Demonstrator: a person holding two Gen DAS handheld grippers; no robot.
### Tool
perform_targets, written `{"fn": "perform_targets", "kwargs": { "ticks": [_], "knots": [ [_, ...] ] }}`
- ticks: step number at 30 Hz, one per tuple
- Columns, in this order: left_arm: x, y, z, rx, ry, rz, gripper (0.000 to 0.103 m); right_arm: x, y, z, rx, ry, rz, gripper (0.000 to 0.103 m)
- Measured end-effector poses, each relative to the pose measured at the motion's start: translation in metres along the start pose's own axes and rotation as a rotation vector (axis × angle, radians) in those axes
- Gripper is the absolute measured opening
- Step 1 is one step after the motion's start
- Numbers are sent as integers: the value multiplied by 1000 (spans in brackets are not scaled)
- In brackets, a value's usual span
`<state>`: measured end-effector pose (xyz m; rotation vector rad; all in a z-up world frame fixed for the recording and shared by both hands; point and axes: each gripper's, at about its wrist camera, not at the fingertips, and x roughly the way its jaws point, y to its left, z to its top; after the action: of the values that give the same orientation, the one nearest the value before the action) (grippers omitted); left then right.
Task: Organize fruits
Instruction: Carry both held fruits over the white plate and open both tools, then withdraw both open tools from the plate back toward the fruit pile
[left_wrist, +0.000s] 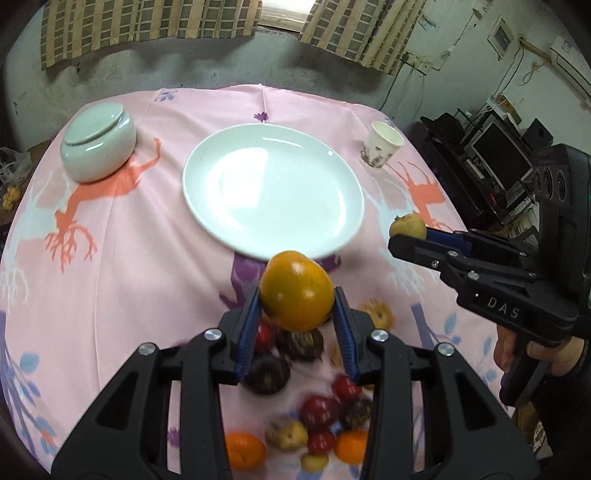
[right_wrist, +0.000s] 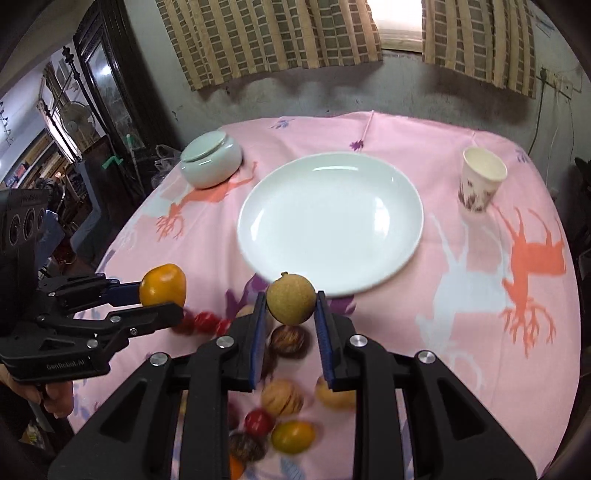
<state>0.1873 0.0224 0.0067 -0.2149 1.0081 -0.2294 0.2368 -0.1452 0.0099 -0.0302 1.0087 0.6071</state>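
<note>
Currently left gripper (left_wrist: 297, 299) pinching orange fruit (left_wrist: 296, 291), held above counter (left_wrist: 147, 258) just short of white plate (left_wrist: 273, 188). Right gripper (right_wrist: 291, 306) pinching tan round fruit (right_wrist: 291, 298), likewise at plate's near rim. Remaining loose fruits (left_wrist: 317, 413) heaped on pink cloth below both grippers.

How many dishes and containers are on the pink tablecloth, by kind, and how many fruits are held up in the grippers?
Plate: 1
Lidded bowl: 1
Paper cup: 1
Orange fruit in left hand-held gripper: 1
Tan fruit in right hand-held gripper: 1
Total: 5
</note>
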Motion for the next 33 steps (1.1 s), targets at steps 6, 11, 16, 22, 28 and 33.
{"fn": "perform_targets", "kwargs": {
  "ticks": [6,11,16,22,28,33],
  "knots": [
    [58,15,41,-26,37,6,39,64,-18,19,13,80,-39,26],
    [100,25,57,-51,90,30,40,101,-38,25,85,134,-71,26],
    [98,29,60,-79,67,63,57,95,-45,25,127,117,-78,26],
    [59,31,41,-90,41,61,59,58,-50,4,163,103,-50,26],
    [24,33,-7,-81,61,114,65,19,-58,-49,223,130,-57,26],
    [0,32,-53,-96,88,155,72,-1,-55,-89,258,159,-63,28]
  ]
}}
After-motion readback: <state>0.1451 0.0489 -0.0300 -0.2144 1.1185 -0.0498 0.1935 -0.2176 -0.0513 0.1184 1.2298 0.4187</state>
